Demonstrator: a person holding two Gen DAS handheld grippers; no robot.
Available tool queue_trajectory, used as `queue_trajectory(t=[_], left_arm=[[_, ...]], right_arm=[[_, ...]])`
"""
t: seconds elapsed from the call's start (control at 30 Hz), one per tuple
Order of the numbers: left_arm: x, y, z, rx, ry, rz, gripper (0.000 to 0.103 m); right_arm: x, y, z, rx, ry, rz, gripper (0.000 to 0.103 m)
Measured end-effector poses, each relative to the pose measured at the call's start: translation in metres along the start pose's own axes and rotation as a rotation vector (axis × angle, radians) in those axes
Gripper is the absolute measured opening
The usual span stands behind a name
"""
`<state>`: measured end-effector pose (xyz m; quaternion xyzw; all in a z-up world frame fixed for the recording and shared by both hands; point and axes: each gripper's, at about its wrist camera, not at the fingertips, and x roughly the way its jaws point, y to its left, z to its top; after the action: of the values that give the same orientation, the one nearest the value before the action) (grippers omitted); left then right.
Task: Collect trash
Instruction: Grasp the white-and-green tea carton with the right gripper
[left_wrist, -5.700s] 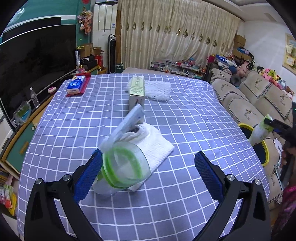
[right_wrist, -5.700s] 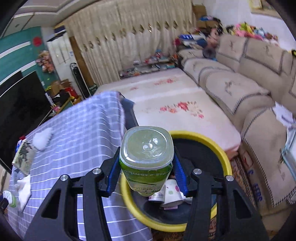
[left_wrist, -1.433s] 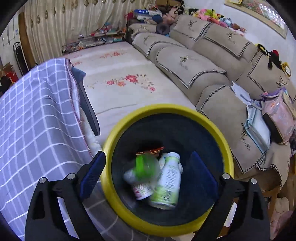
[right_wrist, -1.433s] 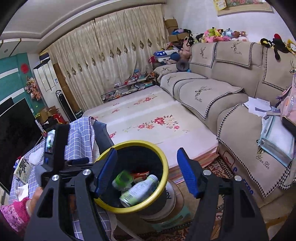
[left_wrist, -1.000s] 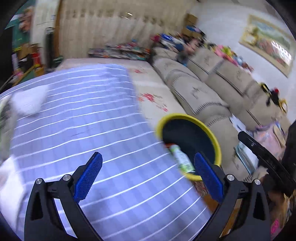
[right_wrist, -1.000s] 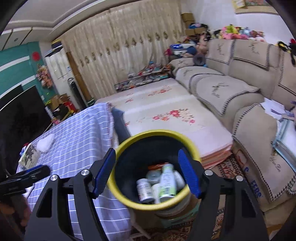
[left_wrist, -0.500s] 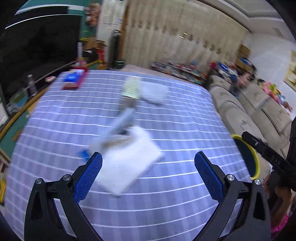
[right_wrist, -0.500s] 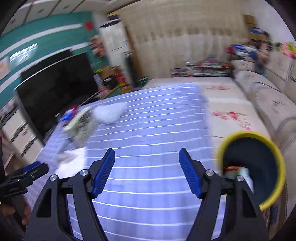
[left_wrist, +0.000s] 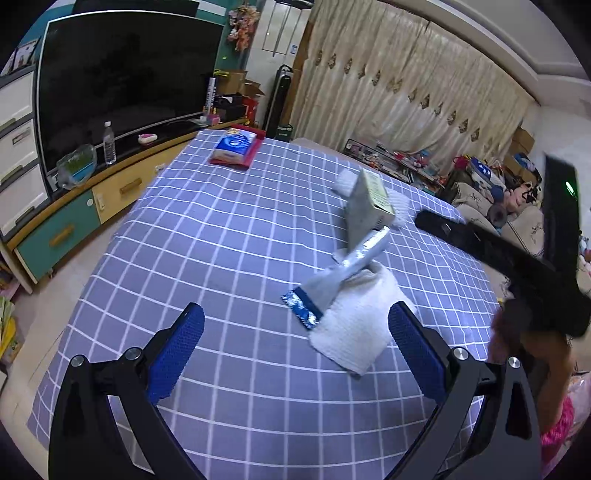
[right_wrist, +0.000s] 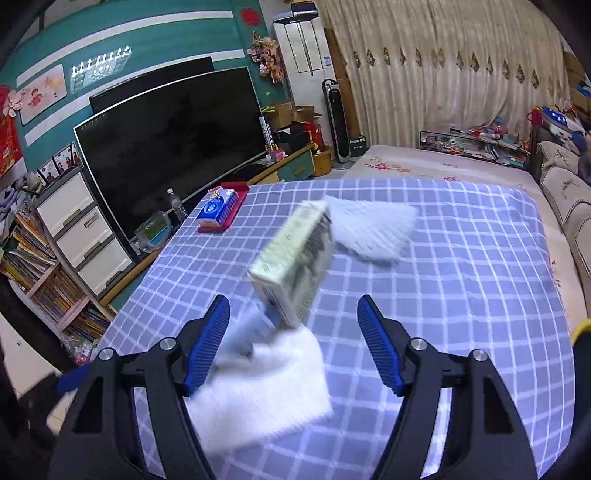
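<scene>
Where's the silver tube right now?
In the left wrist view the silver tube lies right of centre on the checked tablecloth, its upper end against the carton, overlapping the white towel.

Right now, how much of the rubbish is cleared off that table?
Both grippers, left gripper and right gripper, are open and empty. No bottle lies on the checked table. A carton, a foil tube and white foam netting remain; the carton lies nearest the right fingers.
</scene>
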<state>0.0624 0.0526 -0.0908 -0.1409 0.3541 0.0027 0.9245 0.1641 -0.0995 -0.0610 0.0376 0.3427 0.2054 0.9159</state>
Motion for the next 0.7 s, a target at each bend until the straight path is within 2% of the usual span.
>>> queue_trajectory(t=[0.13, 0.27, 0.37, 0.6, 0.67, 0.7], left_arm=[[-0.004, 0.005, -0.001, 0.003, -0.016, 0.005, 0.098], [-0.004, 0.009, -0.003, -0.002, -0.003, -0.005, 0.098], [-0.001, 0.012, -0.005, -0.004, 0.005, -0.008, 0.098], [0.003, 0.018, -0.009, -0.019, 0.02, -0.016, 0.098], [0.005, 0.018, -0.008, -0.022, 0.023, -0.019, 0.098], [0.006, 0.017, -0.009, -0.022, 0.024, -0.02, 0.098]], right_arm=[[0.034, 0.019, 0.018, -0.016, 0.03, -0.035, 0.068], [0.064, 0.026, 0.022, 0.002, 0.074, -0.077, 0.068], [0.079, 0.025, 0.022, 0.009, 0.095, -0.126, 0.067], [0.098, 0.016, 0.022, 0.018, 0.136, -0.179, 0.06], [0.101, 0.012, 0.02, 0.021, 0.147, -0.18, 0.054], [0.103, 0.011, 0.02, 0.024, 0.153, -0.174, 0.045]])
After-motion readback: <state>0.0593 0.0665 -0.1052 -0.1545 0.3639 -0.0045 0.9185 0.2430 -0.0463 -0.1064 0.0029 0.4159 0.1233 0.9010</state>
